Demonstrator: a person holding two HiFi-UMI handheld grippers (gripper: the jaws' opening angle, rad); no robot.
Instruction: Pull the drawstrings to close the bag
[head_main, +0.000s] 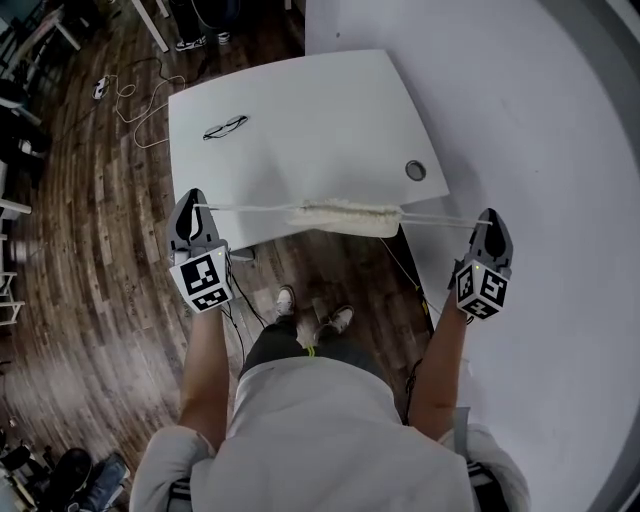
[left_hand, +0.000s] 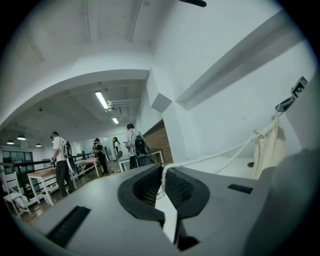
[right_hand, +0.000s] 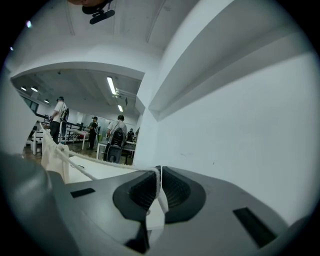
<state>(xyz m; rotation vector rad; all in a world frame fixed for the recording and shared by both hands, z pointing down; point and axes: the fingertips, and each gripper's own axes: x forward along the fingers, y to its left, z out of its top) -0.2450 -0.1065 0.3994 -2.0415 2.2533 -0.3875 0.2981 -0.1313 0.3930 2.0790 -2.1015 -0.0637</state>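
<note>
**Above the counter's near edge: bag strung taut between two clamped grippers**

Over the front edge of the white counter (head_main: 300, 110), the cloth bag (head_main: 345, 216) hangs in a tightly gathered band, and a drawstring runs out level from each end. The left gripper (head_main: 196, 207) has its jaws pressed fully together on the left drawstring (head_main: 250, 208). The left gripper view shows the white cord pinched between the ribbed pads and leading away toward the bag. The right gripper (head_main: 489, 222) is closed the same way on the right drawstring (head_main: 435, 220), with the cord nipped at the pad tips and a short tail hanging below them. Both cords look taut and the bag's mouth looks puckered along its whole length, so the closing seems nearly or wholly done.

The dangers from here are mostly those of pulling too much:

- **Slip.** The cord is thin and each gripper holds it close to the pad tips. A sharp outward tug could draw it clean out of either grip, and the bag would then swing from one cord or drop to the wooden floor (head_main: 90, 250), since it hangs just off the counter's edge.
- **Uneven pull.** If one hand leads, the gathered cloth would slide toward the other side rather than cinch further.
- **Overstrain.** The mouth is already bunched, so more force would load the stitched channel and the knots rather than close anything.

A pair of spectacles (head_main: 225, 127) lies well back on the counter, clear of all this.
</note>
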